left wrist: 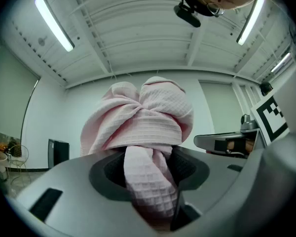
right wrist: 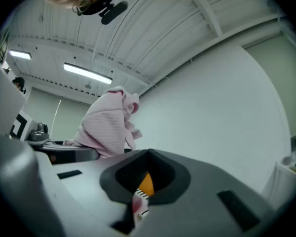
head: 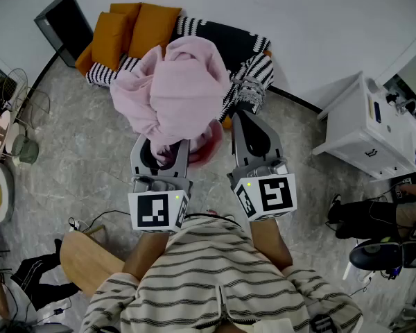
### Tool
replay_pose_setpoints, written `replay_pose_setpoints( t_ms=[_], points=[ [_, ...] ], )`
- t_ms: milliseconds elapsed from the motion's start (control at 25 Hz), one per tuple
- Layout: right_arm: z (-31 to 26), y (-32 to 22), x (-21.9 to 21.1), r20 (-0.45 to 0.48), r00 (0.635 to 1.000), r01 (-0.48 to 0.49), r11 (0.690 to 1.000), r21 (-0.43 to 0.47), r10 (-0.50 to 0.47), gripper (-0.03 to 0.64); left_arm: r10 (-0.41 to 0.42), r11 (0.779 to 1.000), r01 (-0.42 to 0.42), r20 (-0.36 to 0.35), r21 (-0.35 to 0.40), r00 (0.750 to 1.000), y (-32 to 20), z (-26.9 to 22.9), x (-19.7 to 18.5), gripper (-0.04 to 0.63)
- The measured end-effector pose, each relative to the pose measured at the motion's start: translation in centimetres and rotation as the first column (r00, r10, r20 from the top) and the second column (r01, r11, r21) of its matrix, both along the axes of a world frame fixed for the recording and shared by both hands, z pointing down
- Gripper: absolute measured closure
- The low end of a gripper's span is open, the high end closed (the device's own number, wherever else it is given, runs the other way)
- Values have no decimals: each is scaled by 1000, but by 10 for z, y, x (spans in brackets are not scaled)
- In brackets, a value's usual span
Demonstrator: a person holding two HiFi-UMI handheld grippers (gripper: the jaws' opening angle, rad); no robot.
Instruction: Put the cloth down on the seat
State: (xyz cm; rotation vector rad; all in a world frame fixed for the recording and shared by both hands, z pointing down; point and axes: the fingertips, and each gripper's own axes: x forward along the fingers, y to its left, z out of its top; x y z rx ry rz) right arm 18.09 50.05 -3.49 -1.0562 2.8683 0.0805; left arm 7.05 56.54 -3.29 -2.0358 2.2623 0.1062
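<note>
- Left claw [head: 159,150] is clamped on a thick fold of the pink cloth [head: 177,89]; in the left gripper view a waffle-textured strip of it runs down between the two jaws.
- Most of the cloth stands in a bunched, twisted mass in front of and above this claw, and in the head view it hides the jaw tips.
- The cloth is up in the air, over the front part of the low seat [head: 225,40], and I cannot see it resting on the seat.
- Right claw [head: 248,120] has its jaws a little apart and nothing is between them; through the gap the right gripper view shows only a bit of orange and some stripes beyond.
- This claw is just beside the cloth, on its right side, and does not hold it.
- The seat stands against the white wall, with a black and white striped cover and orange cushions [head: 142,23] at its left end.
- Both claws point toward the seat, nearly level.
- A white cabinet [head: 360,127] stands on the floor to the right, well apart from the seat.
</note>
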Motion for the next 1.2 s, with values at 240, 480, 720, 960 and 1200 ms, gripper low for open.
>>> replay_pose_setpoints(
  t_ms=[240,480,720,960,1200],
  points=[
    [-3,4,1,-6,1000,-12,1000,-5,12,604,13,1000,-13,-1,-8,1000,-1,-1,0,383],
    [-6,14,-5,-17,1000,-13,1000,-6,13,604,30,999,-30,-3,-19,1000,4,-2,0,383],
    [-5,30,-9,-20,1000,-24,1000,-1,24,604,51,999,-51,-4,-13,999,17,-3,0,383],
    [-2,29,-13,-49,999,-1,1000,-12,0,604,55,998,-55,1,-23,998,13,-6,5,383],
    [13,20,24,-31,1000,1,1000,-18,-1,604,32,999,-32,5,-16,999,6,9,39,383]
  ],
)
